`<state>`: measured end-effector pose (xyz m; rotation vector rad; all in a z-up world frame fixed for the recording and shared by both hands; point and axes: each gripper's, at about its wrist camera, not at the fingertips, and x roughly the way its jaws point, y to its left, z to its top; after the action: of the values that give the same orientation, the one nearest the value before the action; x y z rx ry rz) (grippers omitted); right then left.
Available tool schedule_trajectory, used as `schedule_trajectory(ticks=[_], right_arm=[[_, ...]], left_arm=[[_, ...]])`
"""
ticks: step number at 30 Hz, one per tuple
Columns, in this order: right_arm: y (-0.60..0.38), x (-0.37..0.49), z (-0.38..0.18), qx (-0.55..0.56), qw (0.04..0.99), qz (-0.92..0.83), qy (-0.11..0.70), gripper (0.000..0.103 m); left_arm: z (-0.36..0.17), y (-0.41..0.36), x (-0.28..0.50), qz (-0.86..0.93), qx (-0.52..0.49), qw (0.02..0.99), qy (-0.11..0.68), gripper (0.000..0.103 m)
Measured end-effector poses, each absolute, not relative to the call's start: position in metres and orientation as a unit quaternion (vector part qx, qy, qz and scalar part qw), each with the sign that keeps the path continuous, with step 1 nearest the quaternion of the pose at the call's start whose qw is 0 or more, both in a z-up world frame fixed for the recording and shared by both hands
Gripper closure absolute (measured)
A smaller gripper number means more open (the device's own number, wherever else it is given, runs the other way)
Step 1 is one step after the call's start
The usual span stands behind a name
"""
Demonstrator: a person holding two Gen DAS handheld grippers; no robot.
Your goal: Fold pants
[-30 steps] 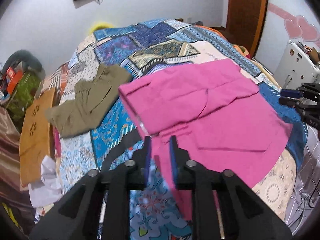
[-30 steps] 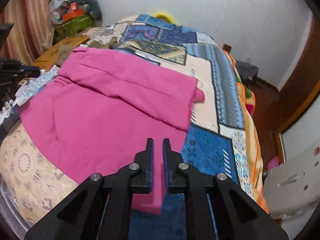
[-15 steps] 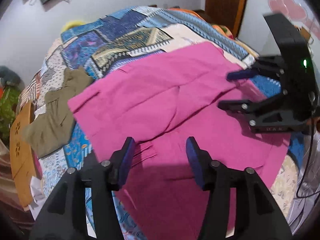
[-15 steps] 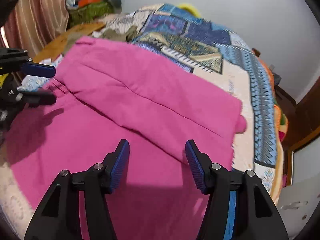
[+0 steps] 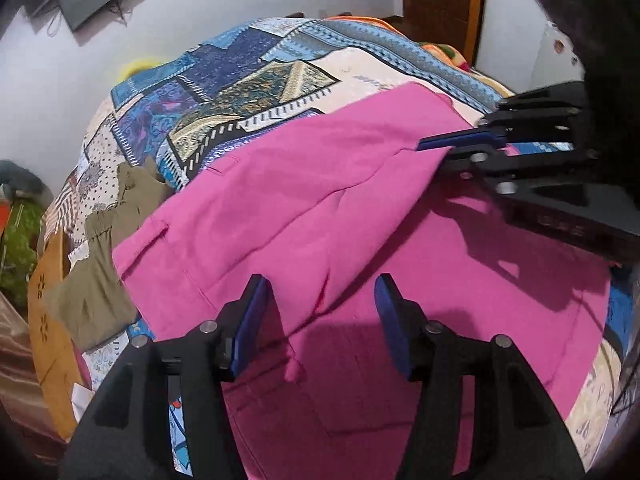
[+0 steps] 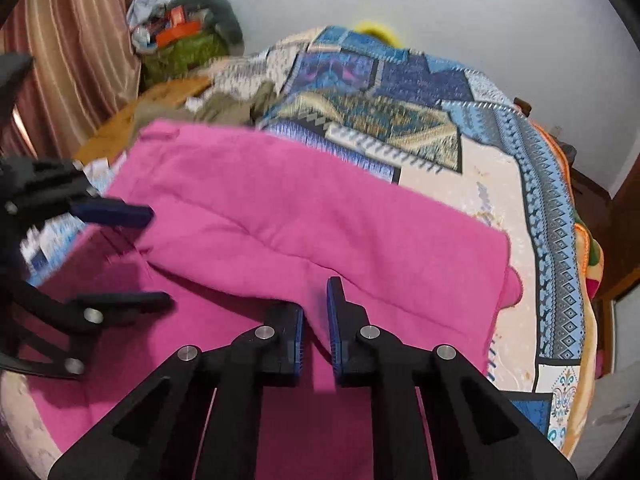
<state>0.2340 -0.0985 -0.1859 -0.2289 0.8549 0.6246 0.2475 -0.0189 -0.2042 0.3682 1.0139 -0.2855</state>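
Observation:
The pink pants [image 5: 304, 200] lie folded on the patchwork bedspread [image 5: 248, 80], an upper layer over a lower one; they also show in the right wrist view [image 6: 304, 220]. My left gripper [image 5: 320, 312] is open, its jaws either side of the folded edge of the upper layer. My right gripper [image 6: 316, 316] is shut on the edge of the upper layer; in the left wrist view it [image 5: 444, 148] pinches that layer's right corner. The left gripper shows open in the right wrist view [image 6: 156, 256].
An olive garment [image 5: 100, 248] lies at the bed's left edge beside a wooden board [image 5: 48, 320]. A bag of clutter [image 6: 180, 44] and a striped curtain [image 6: 72, 40] stand by the far left. A wooden door [image 5: 440, 4] is at the back right.
Both grippers let go of the near edge, opened and moved in over the pants. The right gripper has now closed on the upper layer's edge; the left stays open.

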Motion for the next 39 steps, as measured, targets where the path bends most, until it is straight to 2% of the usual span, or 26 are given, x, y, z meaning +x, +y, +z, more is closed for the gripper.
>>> schedule_trajectory(ticks=[1,4,5,8,19,30,39], right_arm=[[-0.1,0.233,-0.181,-0.103,0.86,0.299,0.401,0.094],[-0.101,0.232,-0.173,-0.099,0.865,0.299,0.391,0.095],[-0.101,0.231,-0.172,-0.099,0.865,0.3,0.39,0.095],[-0.102,0.228,-0.169,-0.098,0.863,0.304,0.392,0.096],[-0.121,0.187,-0.142,-0.09,0.874,0.304,0.369,0.096],[-0.141,0.133,-0.158,-0.069,0.862,0.302,0.402,0.096],[-0.131,0.108,-0.172,-0.085,0.843,0.32,0.424,0.096]], left_arm=[[-0.204,-0.018,0.25,-0.135,0.174,0.848,0.482,0.05],[-0.202,-0.014,0.254,-0.109,0.185,0.853,0.475,0.078],[-0.201,-0.012,0.255,-0.106,0.182,0.855,0.475,0.084],[-0.189,-0.009,0.251,-0.097,0.175,0.867,0.456,0.09],[-0.149,-0.023,0.191,-0.15,0.16,0.877,0.428,0.092],[-0.165,-0.037,0.142,-0.173,0.17,0.861,0.447,0.092],[-0.174,-0.01,0.124,-0.179,0.098,0.855,0.476,0.091]])
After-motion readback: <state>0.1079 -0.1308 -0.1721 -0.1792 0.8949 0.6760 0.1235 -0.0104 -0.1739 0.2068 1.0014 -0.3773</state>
